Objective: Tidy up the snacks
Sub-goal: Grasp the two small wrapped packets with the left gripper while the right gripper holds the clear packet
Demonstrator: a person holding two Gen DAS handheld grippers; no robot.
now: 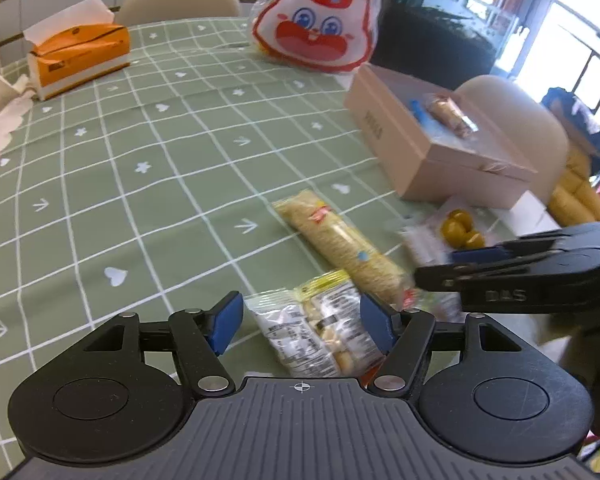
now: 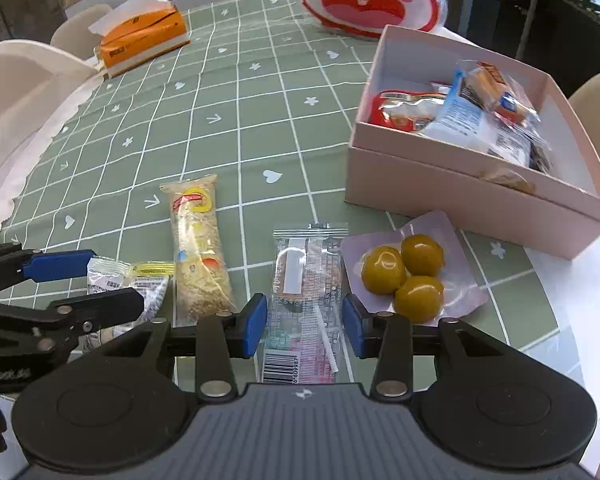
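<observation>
Pink rectangular cardboard box (image 2: 452,188), lid off, stands at two o'clock in the right wrist view and already holds several wrapped snacks.

Four loose items lie in a row on the green checked tablecloth (image 2: 228,92), just before the box:
- small clear crinkled packet with yellow top seal (image 1: 320,328);
- long clear-wrapped oat bar (image 2: 200,256);
- flat clear pink-printed sachet with barcode (image 2: 306,304);
- pale lilac pouch of three olive-green round fruits (image 2: 410,276).

Left gripper (image 1: 306,330): jaws wide, straddling the crinkled packet; the right pad sits at its edge, no squeeze evident.

Right gripper (image 2: 306,326): jaws moderately apart either side of the sachet, pads not pressing.

Step judged in hand: paired pick-up, each tool lined up on one snack. The next move likely calls for closing on both wrappers, lifting, then carrying toward one o'clock over the box wall.
</observation>
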